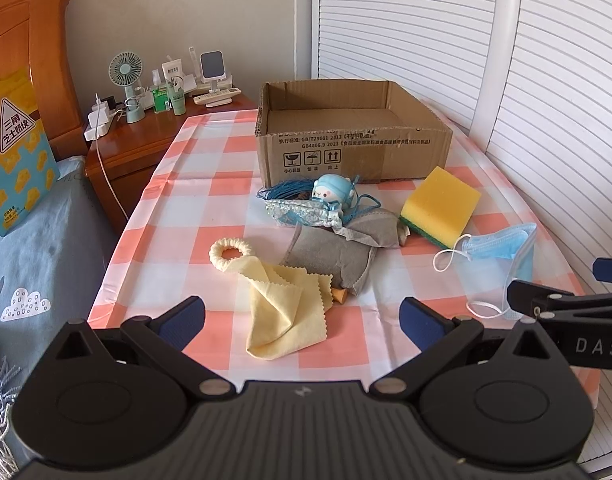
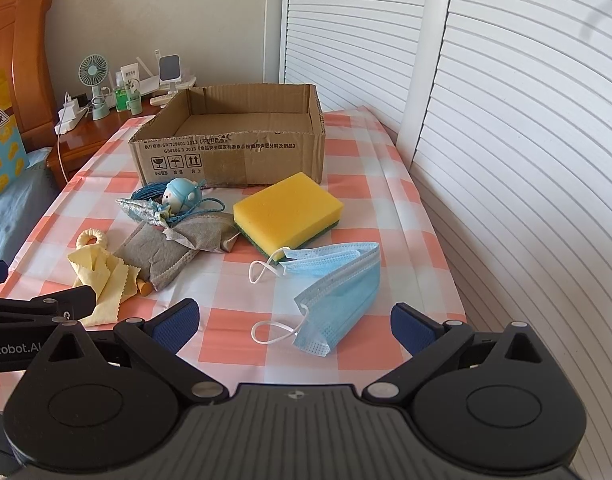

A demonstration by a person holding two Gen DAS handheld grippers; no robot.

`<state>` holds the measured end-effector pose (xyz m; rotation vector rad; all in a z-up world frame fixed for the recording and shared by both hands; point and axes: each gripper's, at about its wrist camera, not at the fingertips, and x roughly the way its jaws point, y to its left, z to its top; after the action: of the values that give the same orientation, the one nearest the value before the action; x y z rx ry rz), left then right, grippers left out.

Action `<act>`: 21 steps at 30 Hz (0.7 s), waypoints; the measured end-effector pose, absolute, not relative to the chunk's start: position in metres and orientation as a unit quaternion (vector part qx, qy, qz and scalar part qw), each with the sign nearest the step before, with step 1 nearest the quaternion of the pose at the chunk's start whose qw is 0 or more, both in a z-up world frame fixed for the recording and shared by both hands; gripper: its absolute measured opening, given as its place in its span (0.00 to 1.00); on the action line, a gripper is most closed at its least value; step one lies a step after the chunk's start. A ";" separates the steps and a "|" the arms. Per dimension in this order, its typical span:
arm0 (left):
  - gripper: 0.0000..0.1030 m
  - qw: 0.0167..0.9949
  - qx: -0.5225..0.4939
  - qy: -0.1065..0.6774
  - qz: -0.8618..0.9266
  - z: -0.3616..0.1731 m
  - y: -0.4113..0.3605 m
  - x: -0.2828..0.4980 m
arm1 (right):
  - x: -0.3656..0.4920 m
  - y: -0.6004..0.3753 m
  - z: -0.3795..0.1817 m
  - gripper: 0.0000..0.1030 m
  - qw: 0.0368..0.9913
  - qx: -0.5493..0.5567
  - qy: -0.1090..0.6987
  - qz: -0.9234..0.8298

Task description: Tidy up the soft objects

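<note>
Soft, even daylight filled both views, bright without harsh glare. The white louvred doors (image 2: pixel 506 120), right of and beyond the open right claw (image 2: pixel 294 322), bowed strongly under fisheye distortion, and the frame corners went dark. The yellow rectangular foam sponge (image 1: pixel 440 206), ahead and right of the open left claw (image 1: pixel 302 322), cast only a faint shadow. Focus stayed sharp throughout.

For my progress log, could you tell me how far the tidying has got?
Nothing looks done: the cardboard box is empty. Nothing is in hand; the left gripper and right gripper are open. Sponge, face mask, yellow cloth and grey pouch remain on the table.
</note>
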<state>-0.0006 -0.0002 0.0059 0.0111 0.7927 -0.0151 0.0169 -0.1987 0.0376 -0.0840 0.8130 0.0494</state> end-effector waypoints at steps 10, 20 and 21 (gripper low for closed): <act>1.00 0.923 0.005 0.386 -0.007 0.006 0.000 -0.001 | 0.018 -0.198 0.038 1.00 0.917 -0.041 0.396 0.023; 0.99 0.923 0.005 0.386 -0.007 0.008 -0.001 0.000 | 0.019 -0.199 0.037 1.00 0.917 -0.043 0.397 0.022; 0.99 0.922 0.006 0.387 -0.008 0.008 -0.001 0.002 | 0.020 -0.199 0.037 1.00 0.916 -0.043 0.398 0.021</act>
<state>0.0019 -0.0011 0.0077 0.0114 0.7946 -0.0158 0.0201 -0.1992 0.0370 -0.0876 0.8180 0.0437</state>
